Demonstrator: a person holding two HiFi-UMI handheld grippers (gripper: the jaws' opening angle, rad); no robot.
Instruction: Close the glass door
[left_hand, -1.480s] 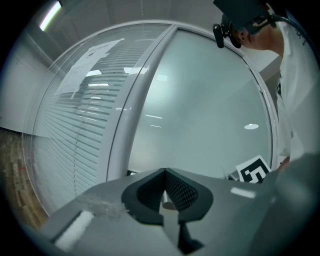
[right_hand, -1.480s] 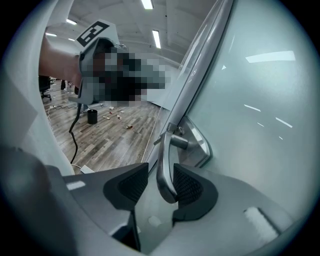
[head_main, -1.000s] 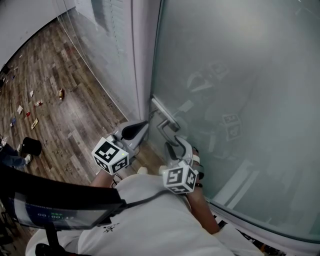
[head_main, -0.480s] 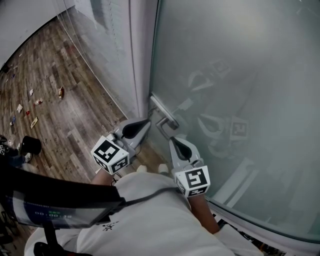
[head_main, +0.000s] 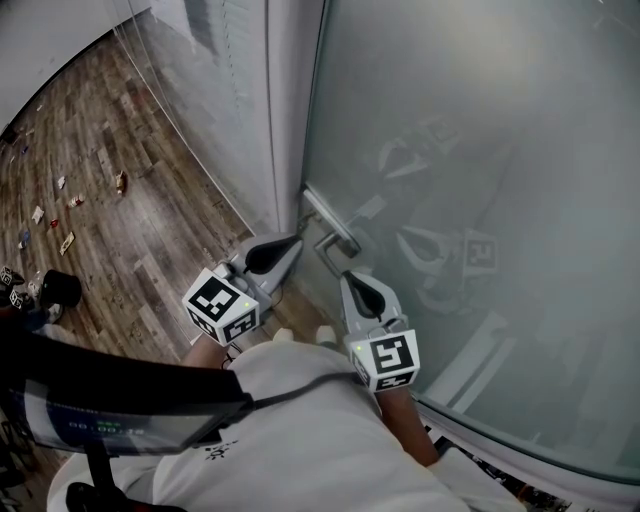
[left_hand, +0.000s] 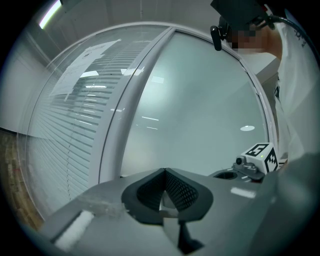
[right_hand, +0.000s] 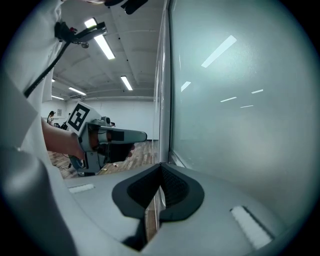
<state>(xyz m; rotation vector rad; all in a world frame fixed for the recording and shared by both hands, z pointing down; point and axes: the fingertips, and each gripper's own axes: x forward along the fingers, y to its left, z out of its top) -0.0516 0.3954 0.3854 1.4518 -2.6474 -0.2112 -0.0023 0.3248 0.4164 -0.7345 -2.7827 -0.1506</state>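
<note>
We see a smooth, frosted glass door (head_main: 480, 150) filling the right of the frame, its handle (head_main: 330, 221) polished metal, and a matt wood-plank floor (head_main: 140, 210) at left.

Soft light is given by ceiling strip lamps (right_hand: 104, 46) above the right gripper (right_hand: 160, 172); streaks are mirrored on the glass door (right_hand: 240, 125) beside it. Gripper views are bowed, dark-cornered.

Left claw (head_main: 295, 241) and right claw (head_main: 348, 278) lie side by side before the door handle (head_main: 330, 222).
</note>
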